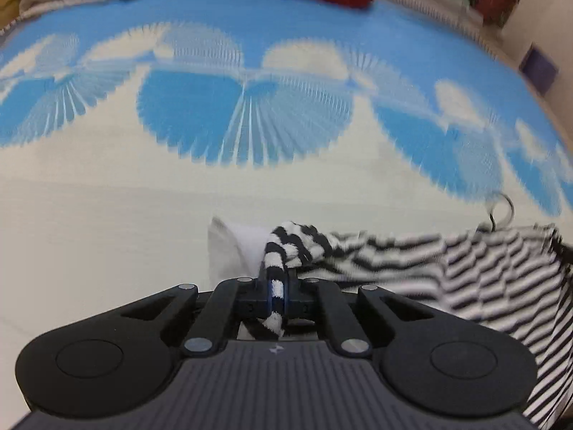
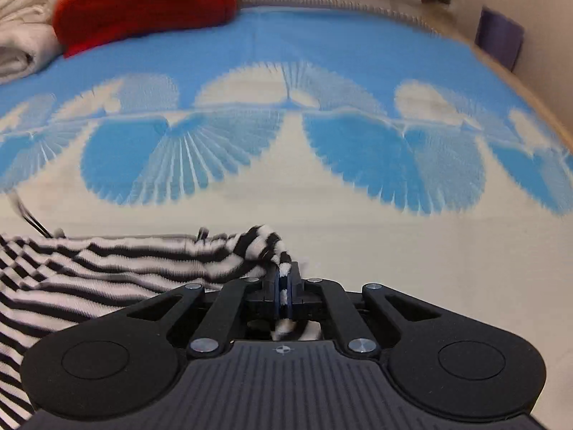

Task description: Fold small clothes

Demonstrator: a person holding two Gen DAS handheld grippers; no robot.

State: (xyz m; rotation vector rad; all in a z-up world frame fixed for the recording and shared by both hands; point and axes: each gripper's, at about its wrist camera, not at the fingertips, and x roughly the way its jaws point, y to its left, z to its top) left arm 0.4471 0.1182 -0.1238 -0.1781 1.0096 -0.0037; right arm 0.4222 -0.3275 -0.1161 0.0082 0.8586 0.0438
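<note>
Blue-and-cream fan-patterned bedding (image 1: 143, 215) is filling both views, so all of this is happening on a soft bed, not a hard table. Nearest the camera, at the bottom centre of the left wrist view, the left gripper (image 1: 277, 288) is pinching down on a bunched corner of the striped garment (image 1: 465, 268), with a strip of black-and-white knit squeezed between the jaws and poking out behind them. Same story in the right wrist view: the right gripper (image 2: 284, 286) is clamping on the opposite corner of the same garment (image 2: 107, 268), jaws nearly together with only fabric between.

The garment is stretching out toward the right edge of the left view and the left edge of the right view, so it looks to be hanging between the two grips. A white bit (image 1: 236, 247) is showing just behind the left corner; can't tell if it's lining or another piece.

My take: keeping both corners level and the top edge taut before laying it down should be giving a clean fold line, and lumpy bedding could be wrinkling it.

Further back, a red garment (image 2: 143, 3) and pale folded towels (image 2: 21, 36) are sitting in the upper left. No baskets or bins clearly showing.
</note>
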